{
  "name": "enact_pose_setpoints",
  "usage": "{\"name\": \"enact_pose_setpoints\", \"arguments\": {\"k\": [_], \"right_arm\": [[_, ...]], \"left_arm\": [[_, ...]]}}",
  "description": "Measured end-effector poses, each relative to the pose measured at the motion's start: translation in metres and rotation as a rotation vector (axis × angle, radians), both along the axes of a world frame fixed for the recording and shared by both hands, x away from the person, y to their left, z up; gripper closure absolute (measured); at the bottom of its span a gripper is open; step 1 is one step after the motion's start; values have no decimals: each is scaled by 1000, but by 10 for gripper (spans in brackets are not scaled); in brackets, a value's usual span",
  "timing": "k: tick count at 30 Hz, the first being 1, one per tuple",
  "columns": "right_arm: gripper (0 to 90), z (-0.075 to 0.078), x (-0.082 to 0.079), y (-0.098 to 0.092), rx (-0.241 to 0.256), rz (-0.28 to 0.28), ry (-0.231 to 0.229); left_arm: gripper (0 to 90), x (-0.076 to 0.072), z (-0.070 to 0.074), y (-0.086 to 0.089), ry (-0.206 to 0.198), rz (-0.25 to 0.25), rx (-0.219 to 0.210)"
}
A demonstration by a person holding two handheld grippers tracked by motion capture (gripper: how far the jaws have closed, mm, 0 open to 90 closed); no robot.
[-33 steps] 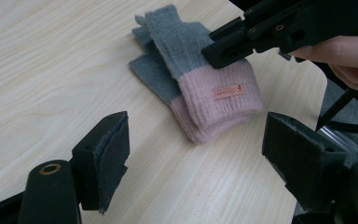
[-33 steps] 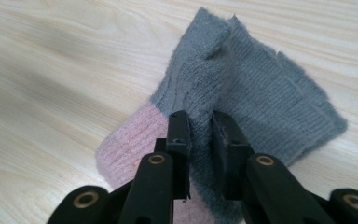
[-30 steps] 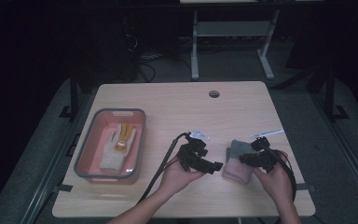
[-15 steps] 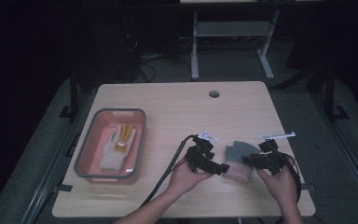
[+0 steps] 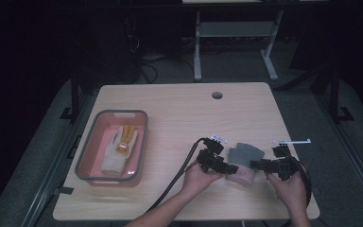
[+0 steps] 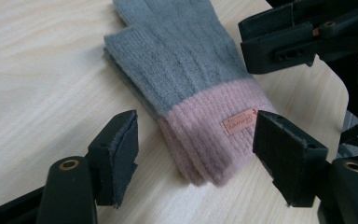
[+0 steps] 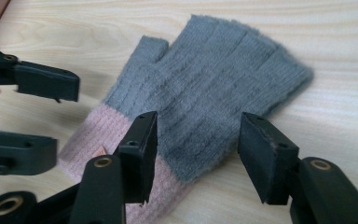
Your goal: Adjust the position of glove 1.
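The knit glove [image 6: 186, 79] is grey with a pink ribbed cuff and an orange label [image 6: 240, 122]. The table [image 5: 179, 109] is pale wood grain. The bin [image 5: 90, 146] is pink with a grey rim, holding a grey glove with yellow-orange fingers [image 5: 118, 149].

The high view was dim, its surroundings nearly black around the evenly lit worktop [image 5: 179, 109]. Both gripper views were brighter and sharp, with soft shadows under the glove [image 6: 191, 88].
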State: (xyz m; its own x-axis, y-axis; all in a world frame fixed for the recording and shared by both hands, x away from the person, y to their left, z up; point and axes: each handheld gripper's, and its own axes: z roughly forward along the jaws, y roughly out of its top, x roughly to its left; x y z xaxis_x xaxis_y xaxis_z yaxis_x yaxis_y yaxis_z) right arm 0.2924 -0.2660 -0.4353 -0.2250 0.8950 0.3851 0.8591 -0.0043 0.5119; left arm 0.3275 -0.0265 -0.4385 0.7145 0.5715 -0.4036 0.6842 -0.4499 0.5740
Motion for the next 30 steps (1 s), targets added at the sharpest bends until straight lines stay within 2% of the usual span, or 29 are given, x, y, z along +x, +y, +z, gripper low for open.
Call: {"name": "enact_pose_setpoints", "arguments": {"k": [4, 12, 18, 23, 26, 30], "right_arm": [[461, -5, 0, -2, 23, -12, 16], [463, -12, 1, -10, 76, -35, 52], [457, -18, 3, -10, 99, -36, 69], [434, -22, 4, -10, 115, -48, 91], [440, -25, 4, -11, 152, -62, 107], [456, -26, 3, -11, 166, -70, 112]], "left_arm": [[337, 2, -7, -4, 28, 14, 1], [352, 4, -13, -10, 61, 15, 1], [364, 5, -15, -10, 66, 16, 9], [365, 6, -18, -11, 86, 18, 13], [361, 7, -19, -11, 98, 20, 11], [375, 7, -20, -12, 106, 17, 5]]}}
